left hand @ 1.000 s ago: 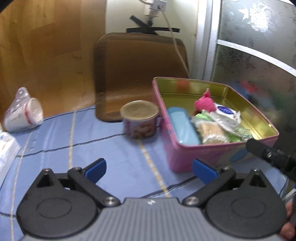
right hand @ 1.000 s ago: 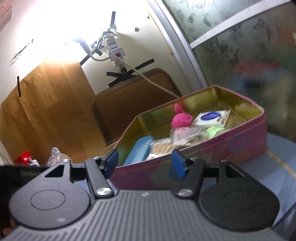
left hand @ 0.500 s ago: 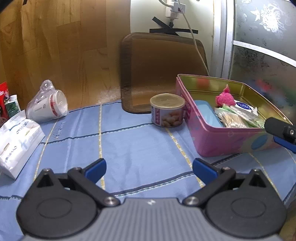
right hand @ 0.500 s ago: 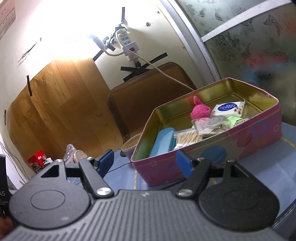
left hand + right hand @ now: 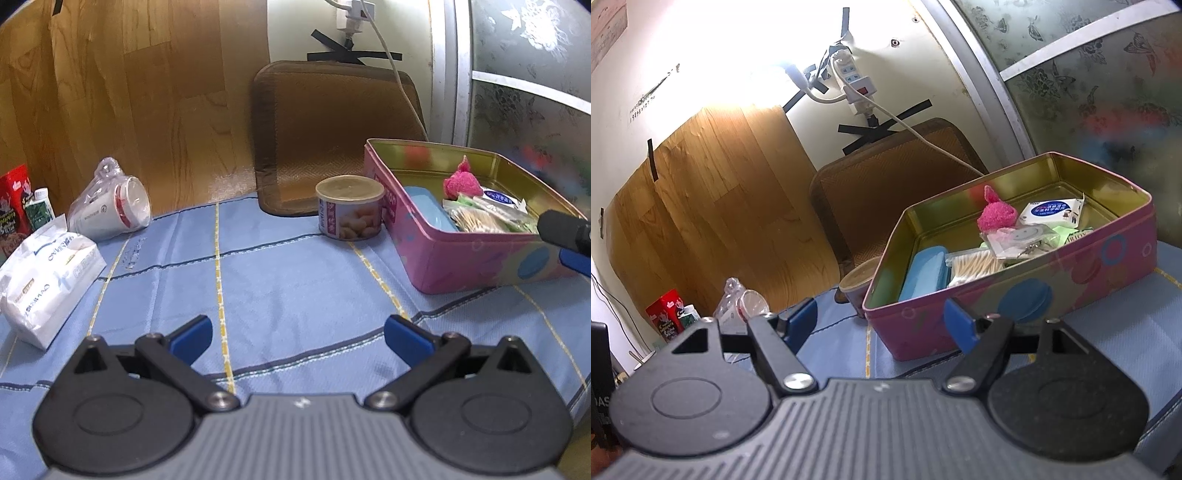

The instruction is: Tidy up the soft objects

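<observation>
- Blue checked cloth covers the counter, backed by a wood-look panel and a brown mat leaning on the wall.
- Left gripper: jaws spread wide with nothing between them, over bare cloth near the front edge of the counter.
- Right gripper: jaws likewise apart and empty, just short of the near wall of the pink tin.
- Over the last second both grippers have backed away from the tin; the left view has widened from the tin and the can to the whole counter, taking in the white tissue pack at the left edge.
- My guess: a drop into the tin is finished, and the tissue pack is the next soft thing to fetch.
- The pink knitted piece already sits in the tin, with a blue case, cotton swabs and small packets.
- Only the left view shows the tissue pack fully, plus the bagged cups; the right view looks straight down into the tin and shows the wall power strip.
</observation>
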